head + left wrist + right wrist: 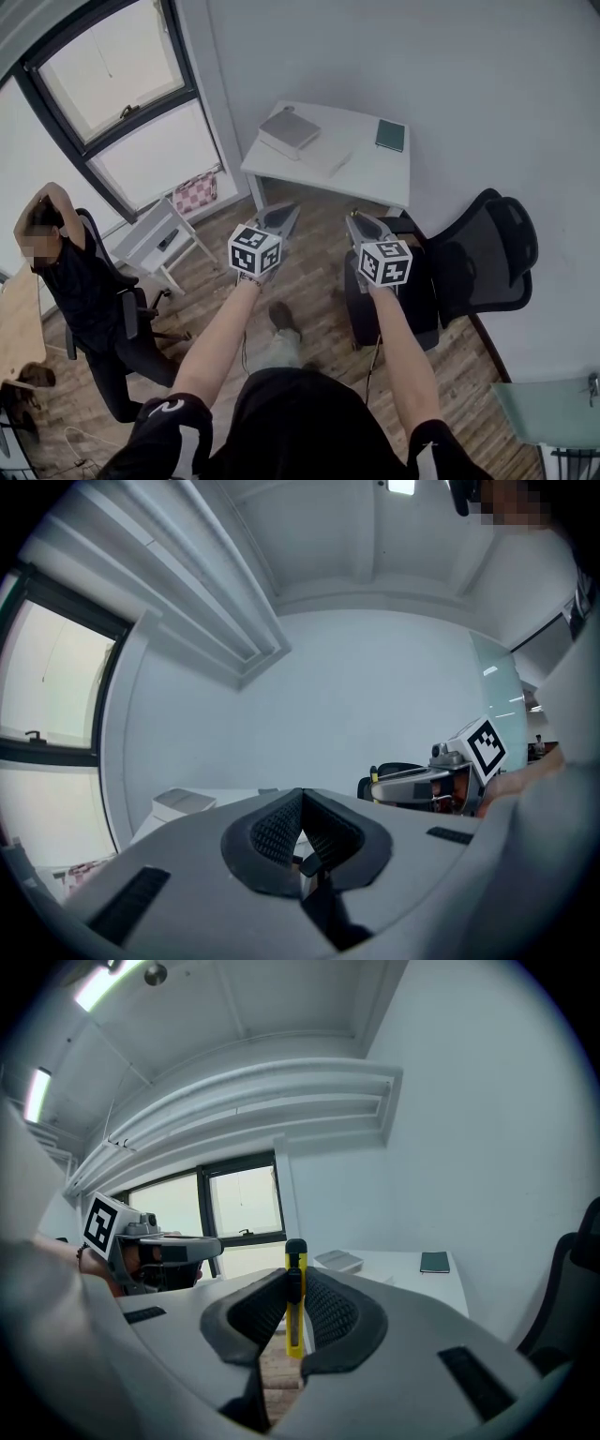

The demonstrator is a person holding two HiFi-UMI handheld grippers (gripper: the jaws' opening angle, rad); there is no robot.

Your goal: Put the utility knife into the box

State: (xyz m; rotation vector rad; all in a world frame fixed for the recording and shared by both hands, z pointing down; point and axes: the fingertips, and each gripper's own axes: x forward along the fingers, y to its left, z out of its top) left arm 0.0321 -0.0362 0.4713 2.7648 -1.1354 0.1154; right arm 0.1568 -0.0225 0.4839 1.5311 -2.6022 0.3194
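The person stands well short of the white bench (380, 178), both tools raised in front of the chest and pointed toward it. The right claw (295, 1283) is clamped on the yellow utility knife (295, 1312). The knife stands upright between the ribbed pads (328, 1312) with its dark tip poking above them. Held edge-on like that, I'd guess it can drop cleanly into an opening. The left claw (302, 803) is closed on nothing, its pads meeting at the tips, and it rides level beside the right one. It is probably being kept free to steady or open the box (289, 129). That box sits at the bench's window-side end, next to a flat white thing (a lid or a tray, I can't say which), and from here I can't tell whether it's open. A dark green notebook (391, 135) lies toward the bench's opposite end, nearer the wall, clear of the likely route. A black chair (487, 253) stands off the bench's near corner on that same side, so the approach from the middle looks unobstructed.
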